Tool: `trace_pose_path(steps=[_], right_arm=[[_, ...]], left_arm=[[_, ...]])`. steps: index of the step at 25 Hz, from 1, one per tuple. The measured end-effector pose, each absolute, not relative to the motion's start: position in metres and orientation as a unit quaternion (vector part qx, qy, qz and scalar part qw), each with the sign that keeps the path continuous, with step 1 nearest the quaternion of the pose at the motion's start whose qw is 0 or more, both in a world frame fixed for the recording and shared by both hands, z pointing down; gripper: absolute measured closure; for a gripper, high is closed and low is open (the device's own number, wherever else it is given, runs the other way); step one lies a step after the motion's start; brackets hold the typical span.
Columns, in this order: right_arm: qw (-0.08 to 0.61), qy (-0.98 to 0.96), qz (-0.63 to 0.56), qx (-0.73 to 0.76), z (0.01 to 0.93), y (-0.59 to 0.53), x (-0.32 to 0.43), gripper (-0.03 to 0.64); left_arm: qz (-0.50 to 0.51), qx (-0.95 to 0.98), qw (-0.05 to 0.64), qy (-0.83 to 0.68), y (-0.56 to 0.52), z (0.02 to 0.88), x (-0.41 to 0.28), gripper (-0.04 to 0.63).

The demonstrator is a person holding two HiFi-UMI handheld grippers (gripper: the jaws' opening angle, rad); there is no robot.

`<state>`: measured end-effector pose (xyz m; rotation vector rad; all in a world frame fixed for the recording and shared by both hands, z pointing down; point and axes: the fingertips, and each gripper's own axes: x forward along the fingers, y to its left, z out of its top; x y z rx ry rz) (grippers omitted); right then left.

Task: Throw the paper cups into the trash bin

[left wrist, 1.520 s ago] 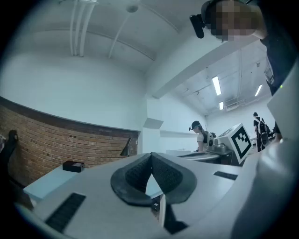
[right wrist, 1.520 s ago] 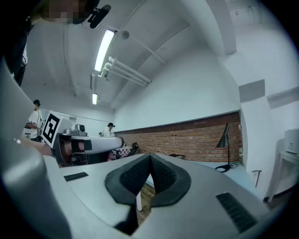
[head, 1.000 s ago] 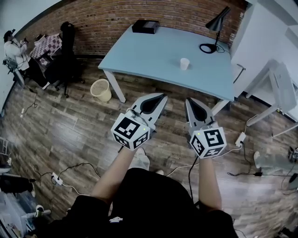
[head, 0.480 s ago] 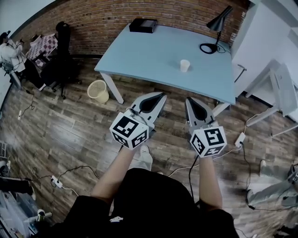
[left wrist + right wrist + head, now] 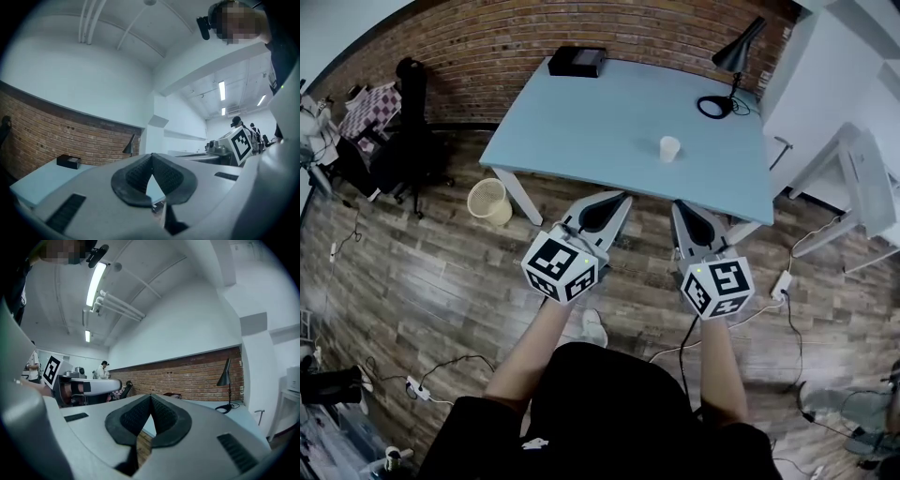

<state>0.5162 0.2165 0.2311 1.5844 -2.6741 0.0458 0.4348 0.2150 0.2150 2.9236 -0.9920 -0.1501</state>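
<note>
None of the task is done yet. The trash bin (image 5: 489,200) stands on the floor just beside the table's (image 5: 581,131) front left leg, and you cannot see into it. Your left gripper (image 5: 619,199) hangs short of the table's near edge, fingers pressed together on nothing. The one paper cup (image 5: 669,148) in view stands upright on the table's right half. Your right gripper (image 5: 680,206), also short of that edge, is closed and empty. You have yet to reach, grasp and carry the cup.

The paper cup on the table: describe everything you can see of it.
The paper cup is small, white and plain. It stands upright on the pale blue table, in its right half, in front of the black desk lamp. Only the tabletop touches it; whether anything is inside cannot be told.
</note>
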Motion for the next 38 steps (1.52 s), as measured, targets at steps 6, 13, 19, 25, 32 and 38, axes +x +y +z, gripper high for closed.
trace_pose_path(steps=[6, 13, 19, 25, 32, 38], right_arm=[[0.018, -0.852, 0.017, 0.523, 0.229, 0.18, 0.507, 0.612], [0.03, -0.846, 0.016, 0.532, 0.234, 0.144, 0.49, 0.612], [0.039, -0.841, 0.021, 0.54, 0.244, 0.115, 0.474, 0.612], [0.042, -0.833, 0.023, 0.551, 0.247, 0.094, 0.458, 0.612], [0.053, -0.827, 0.028, 0.558, 0.255, 0.072, 0.458, 0.612], [0.063, -0.826, 0.035, 0.559, 0.264, 0.056, 0.464, 0.612]], left_arm=[[-0.042, 0.949, 0.033, -0.311, 0.176, 0.22, 0.423, 0.592], [-0.048, 0.953, 0.037, -0.298, 0.14, 0.223, 0.407, 0.592], [-0.057, 0.956, 0.046, -0.284, 0.113, 0.227, 0.394, 0.592], [-0.064, 0.96, 0.042, -0.269, 0.091, 0.226, 0.379, 0.592], [-0.064, 0.959, 0.059, -0.268, 0.071, 0.24, 0.371, 0.592], [-0.06, 0.957, 0.072, -0.273, 0.055, 0.25, 0.369, 0.592]])
